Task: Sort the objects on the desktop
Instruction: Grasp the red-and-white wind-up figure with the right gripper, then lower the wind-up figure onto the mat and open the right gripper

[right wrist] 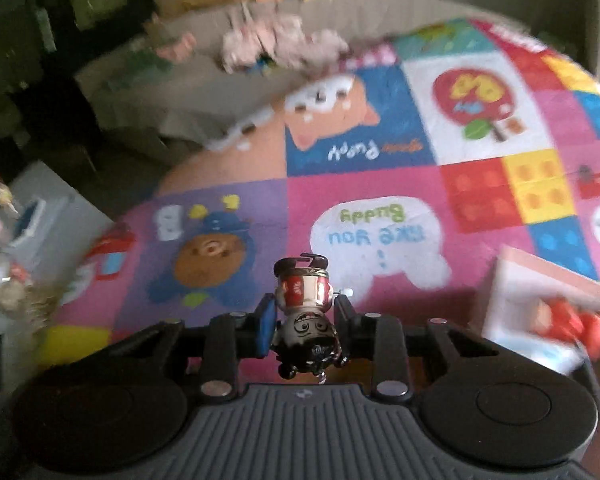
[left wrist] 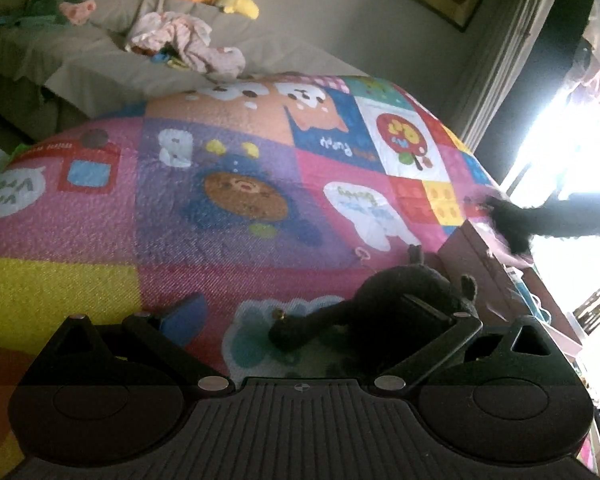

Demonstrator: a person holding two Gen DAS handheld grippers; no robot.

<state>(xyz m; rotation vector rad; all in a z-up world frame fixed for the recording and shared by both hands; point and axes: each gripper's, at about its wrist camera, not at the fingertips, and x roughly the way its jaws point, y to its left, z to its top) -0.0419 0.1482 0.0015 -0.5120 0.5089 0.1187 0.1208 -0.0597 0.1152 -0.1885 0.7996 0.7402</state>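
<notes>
My left gripper point(left wrist: 300, 316) is open, its fingers spread wide just above the colourful play mat point(left wrist: 204, 208). A dark plush toy point(left wrist: 384, 312) lies on the mat between the fingers, close to the right finger point(left wrist: 432, 312), not gripped. My right gripper point(right wrist: 304, 316) is shut on a small figurine point(right wrist: 306, 312) with a red and white body and a dark head; the figurine hangs upside down between the blue pads point(right wrist: 266, 324), held above the mat point(right wrist: 380, 184). The right gripper also shows as a dark shape in the left wrist view point(left wrist: 512, 220).
A pink box point(right wrist: 540, 300) with a red toy point(right wrist: 580, 324) in it stands at the mat's right; its brown side shows in the left wrist view point(left wrist: 476, 264). A grey sofa point(left wrist: 100, 52) with plush toys and clothes lies beyond. Toys and a grey box point(right wrist: 40, 224) lie at left.
</notes>
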